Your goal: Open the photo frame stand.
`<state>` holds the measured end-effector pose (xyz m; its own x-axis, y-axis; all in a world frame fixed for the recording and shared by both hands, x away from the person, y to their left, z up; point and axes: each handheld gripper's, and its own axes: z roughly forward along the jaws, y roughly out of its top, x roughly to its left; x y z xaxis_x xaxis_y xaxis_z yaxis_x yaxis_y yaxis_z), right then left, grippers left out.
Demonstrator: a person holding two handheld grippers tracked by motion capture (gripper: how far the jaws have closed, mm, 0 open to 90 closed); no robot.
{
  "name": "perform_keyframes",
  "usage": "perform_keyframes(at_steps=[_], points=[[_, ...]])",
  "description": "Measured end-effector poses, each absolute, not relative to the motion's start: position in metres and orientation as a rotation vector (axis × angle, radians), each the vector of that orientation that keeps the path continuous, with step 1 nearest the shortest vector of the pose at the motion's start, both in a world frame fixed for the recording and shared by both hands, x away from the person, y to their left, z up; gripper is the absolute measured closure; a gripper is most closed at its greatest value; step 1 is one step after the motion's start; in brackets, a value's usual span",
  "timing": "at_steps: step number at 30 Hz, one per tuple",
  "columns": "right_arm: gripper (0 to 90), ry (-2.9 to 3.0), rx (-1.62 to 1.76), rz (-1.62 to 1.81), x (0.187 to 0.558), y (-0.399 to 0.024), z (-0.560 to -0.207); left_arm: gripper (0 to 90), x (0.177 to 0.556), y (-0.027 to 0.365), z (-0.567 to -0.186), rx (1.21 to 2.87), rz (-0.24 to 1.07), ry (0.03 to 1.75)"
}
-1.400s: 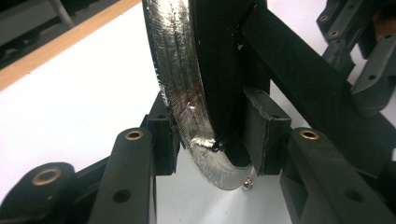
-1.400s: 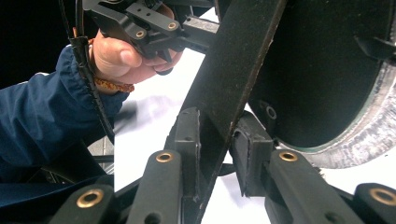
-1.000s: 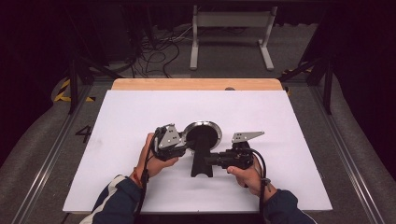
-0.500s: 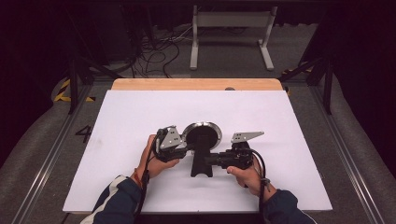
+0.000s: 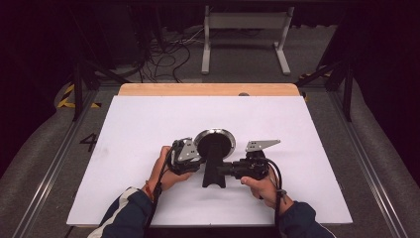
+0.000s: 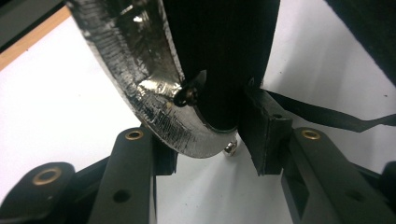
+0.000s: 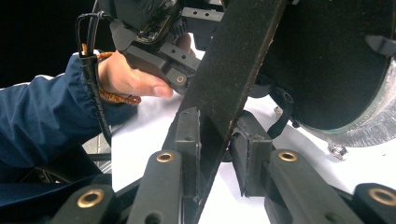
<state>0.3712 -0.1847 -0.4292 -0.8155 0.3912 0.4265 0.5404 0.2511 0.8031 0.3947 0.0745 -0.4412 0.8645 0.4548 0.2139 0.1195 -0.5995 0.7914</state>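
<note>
A round black disc with a silver rim (image 5: 215,143) lies near the middle of the white sheet, and a flat black stand bar (image 5: 214,171) runs from it toward me. My left gripper (image 5: 202,159) comes in from the left. In the left gripper view (image 6: 212,149) its pads close on the silver rim (image 6: 154,107) and the black bar (image 6: 219,70) where they meet. My right gripper (image 5: 224,169) comes in from the right, lower on the bar. In the right gripper view (image 7: 217,144) its two pads pinch the black bar (image 7: 233,70), and the other hand and its gripper are behind.
A white sheet (image 5: 148,124) covers the table, with a wooden strip (image 5: 208,89) along its far edge. Beyond that, a grey metal frame (image 5: 245,29) and loose cables (image 5: 163,54) lie on the dark floor. Rails run along both sides of the table.
</note>
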Motion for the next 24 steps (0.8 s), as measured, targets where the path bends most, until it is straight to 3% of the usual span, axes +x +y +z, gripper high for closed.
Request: perform_keyframes(at_steps=[14, 24], points=[[76.0, -2.416, -0.969, -1.584, 0.3761, -0.1874, -0.4333, 61.8, 0.3988, 0.0644, -0.4434, 2.197, 0.653, 0.447], [77.5, -2.48, -0.991, -1.547, 0.3754, -0.1849, -0.4354, 64.0, 0.3991, 0.0653, -0.4445, 2.201, 0.649, 0.453]])
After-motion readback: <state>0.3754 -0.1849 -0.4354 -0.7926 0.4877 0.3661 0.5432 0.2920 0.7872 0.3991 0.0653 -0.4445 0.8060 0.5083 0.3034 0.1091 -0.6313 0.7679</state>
